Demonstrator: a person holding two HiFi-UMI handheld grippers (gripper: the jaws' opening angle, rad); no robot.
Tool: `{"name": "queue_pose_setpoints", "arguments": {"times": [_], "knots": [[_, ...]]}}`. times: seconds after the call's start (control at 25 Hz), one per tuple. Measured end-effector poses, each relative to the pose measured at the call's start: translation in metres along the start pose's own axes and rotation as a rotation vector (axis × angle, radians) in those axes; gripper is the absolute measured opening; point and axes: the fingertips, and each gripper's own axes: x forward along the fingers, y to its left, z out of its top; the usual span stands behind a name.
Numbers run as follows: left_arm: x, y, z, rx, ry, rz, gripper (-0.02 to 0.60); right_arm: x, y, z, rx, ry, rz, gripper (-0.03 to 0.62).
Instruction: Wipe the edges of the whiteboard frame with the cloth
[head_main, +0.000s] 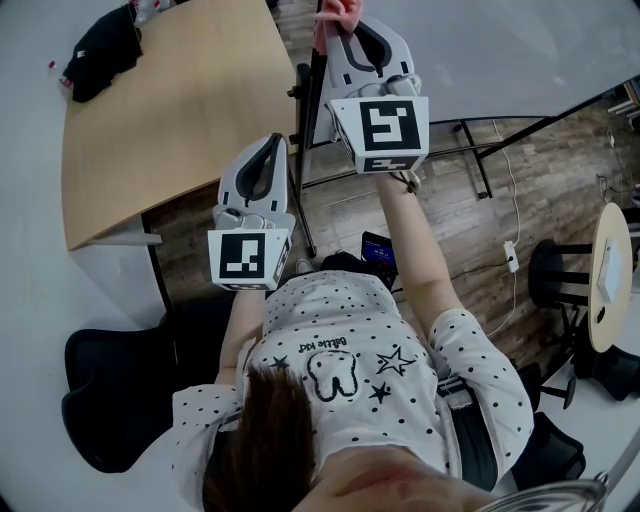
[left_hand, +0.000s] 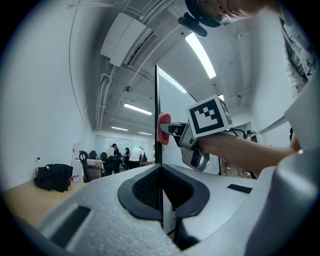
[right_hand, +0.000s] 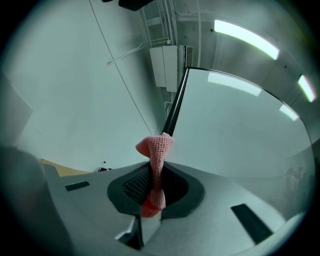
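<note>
Room: an office with a wood-plank floor (head_main: 560, 190), white walls and strip lights (left_hand: 200, 50) overhead.
Right gripper (right_hand: 154, 175): raised high, its jaws pinching the cloth (right_hand: 156, 150) between their pads.
Cloth: pink and knitted. Its bunched top sticks out past the jaw tips and presses against the dark edge of the whiteboard frame (right_hand: 177, 100).
Left gripper (left_hand: 161, 169): lower and to the left, jaws pressed together with only a thin seam between them (nothing in them). The frame's edge rises in line with that seam; I cannot tell whether they touch.
Whiteboard frame: upright and black, seen edge-on in the left gripper view, with the white panel to its right.
Table (head_main: 160, 120): light wood, left of the board, with a black bag (head_main: 100, 55) at its far corner.
</note>
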Motion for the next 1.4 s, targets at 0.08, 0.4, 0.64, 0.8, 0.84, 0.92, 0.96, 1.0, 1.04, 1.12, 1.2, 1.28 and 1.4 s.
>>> {"name": "queue_pose_setpoints", "arguments": {"times": [0.08, 0.4, 0.64, 0.8, 0.84, 0.92, 0.96, 1.0, 1.04, 1.12, 1.2, 1.28, 1.4], "knots": [[0.0, 0.001, 0.0, -0.001, 0.0, 0.001, 0.015, 0.0, 0.0, 0.001, 0.0, -0.001, -0.003, 0.028], [-0.002, 0.001, 0.0, -0.005, -0.002, 0.005, 0.015, -0.004, 0.001, -0.002, 0.004, -0.003, -0.014, 0.026], [-0.004, 0.006, -0.001, -0.011, -0.005, 0.013, 0.015, -0.004, 0.006, -0.007, 0.003, 0.002, -0.016, 0.026], [-0.005, 0.006, -0.002, -0.013, -0.005, 0.016, 0.015, -0.005, 0.006, -0.01, -0.003, 0.009, -0.014, 0.026], [-0.006, 0.005, -0.002, -0.012, -0.005, 0.016, 0.015, -0.006, 0.006, -0.012, -0.005, 0.016, -0.012, 0.026], [-0.007, 0.005, -0.002, -0.013, -0.005, 0.018, 0.015, -0.007, 0.007, -0.018, 0.001, 0.032, -0.01, 0.026], [-0.007, 0.005, -0.002, -0.013, -0.003, 0.019, 0.015, -0.008, 0.008, -0.022, 0.004, 0.039, -0.01, 0.026], [-0.008, 0.006, -0.002, -0.013, -0.002, 0.02, 0.015, -0.008, 0.008, -0.025, 0.005, 0.044, -0.012, 0.026], [-0.008, 0.006, -0.002, -0.013, 0.0, 0.021, 0.015, -0.009, 0.009, -0.027, 0.003, 0.045, -0.015, 0.026], [-0.01, 0.007, -0.003, -0.014, 0.002, 0.022, 0.015, -0.009, 0.011, -0.029, -0.005, 0.046, -0.021, 0.026], [-0.012, 0.008, -0.004, -0.015, 0.004, 0.025, 0.015, -0.009, 0.014, -0.03, 0.0, 0.047, -0.021, 0.025], [-0.012, 0.008, -0.005, -0.016, 0.006, 0.027, 0.015, -0.009, 0.013, -0.032, 0.013, 0.05, -0.018, 0.025], [-0.011, 0.007, -0.005, -0.019, 0.006, 0.029, 0.015, -0.01, 0.013, -0.037, 0.019, 0.057, -0.015, 0.025]]}}
